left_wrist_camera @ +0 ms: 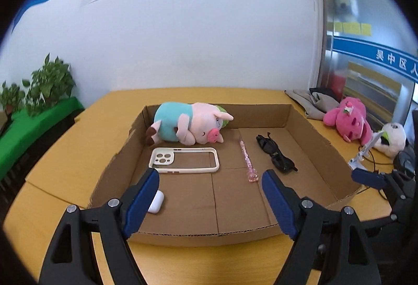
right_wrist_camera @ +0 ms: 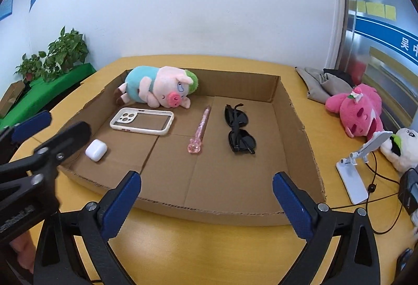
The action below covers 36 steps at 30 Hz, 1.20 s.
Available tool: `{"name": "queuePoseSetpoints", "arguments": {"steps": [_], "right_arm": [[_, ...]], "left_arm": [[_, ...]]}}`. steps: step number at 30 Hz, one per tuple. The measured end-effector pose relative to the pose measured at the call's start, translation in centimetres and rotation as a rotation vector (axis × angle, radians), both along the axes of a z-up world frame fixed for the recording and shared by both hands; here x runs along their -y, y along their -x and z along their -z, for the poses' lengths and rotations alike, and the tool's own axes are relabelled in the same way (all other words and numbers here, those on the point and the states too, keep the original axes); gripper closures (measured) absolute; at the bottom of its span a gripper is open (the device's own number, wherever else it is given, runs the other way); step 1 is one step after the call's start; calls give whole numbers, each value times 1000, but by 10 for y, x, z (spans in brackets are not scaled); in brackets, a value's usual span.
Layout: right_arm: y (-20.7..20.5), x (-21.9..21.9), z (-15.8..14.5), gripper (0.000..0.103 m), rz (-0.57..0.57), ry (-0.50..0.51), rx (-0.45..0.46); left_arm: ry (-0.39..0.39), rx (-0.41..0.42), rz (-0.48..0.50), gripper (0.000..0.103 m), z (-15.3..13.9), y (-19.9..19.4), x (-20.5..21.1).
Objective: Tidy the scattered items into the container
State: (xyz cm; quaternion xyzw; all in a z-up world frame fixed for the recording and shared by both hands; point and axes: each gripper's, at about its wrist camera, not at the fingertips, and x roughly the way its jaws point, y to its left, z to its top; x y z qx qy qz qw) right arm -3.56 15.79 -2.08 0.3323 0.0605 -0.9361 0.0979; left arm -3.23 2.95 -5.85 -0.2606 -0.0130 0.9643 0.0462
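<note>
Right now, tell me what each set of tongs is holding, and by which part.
Nothing. The left tongs and right tongs both stand open and empty, near the cardboard box.

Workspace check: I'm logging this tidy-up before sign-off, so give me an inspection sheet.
Surface: yellow table, cardboard box on it.
Job's things: pig toy, phone case, earbud case, pink pen, sunglasses, all in the box.
Clutter: pink plush, white plush, phone stand, grey cloth, beside the box.
Grippers: left gripper and right gripper, jaws open, empty.
Cables: black cable at the stand.
Surroundings: white wall, potted plants.
</note>
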Motion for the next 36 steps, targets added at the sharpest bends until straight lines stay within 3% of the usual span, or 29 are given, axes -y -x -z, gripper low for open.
{"name": "queuePoseSetpoints", "arguments": {"steps": [6, 13, 18, 26, 36], "right_arm": [[-2, 5, 3, 1, 8, -35, 12], [10, 10, 4, 1, 39, -19, 24], [20, 13, 15, 1, 46, -16, 50], [26, 21, 30, 1, 40, -13, 61], [20, 22, 31, 1, 54, -29, 71]], "left_arm": [[-27, 23, 24, 22, 0, 15, 5], [8, 72, 54, 22, 12, 35, 7], [3, 126, 40, 22, 32, 43, 16], [-28, 137, -36, 22, 42, 43, 41], [-35, 163, -23, 22, 48, 41, 45]]}}
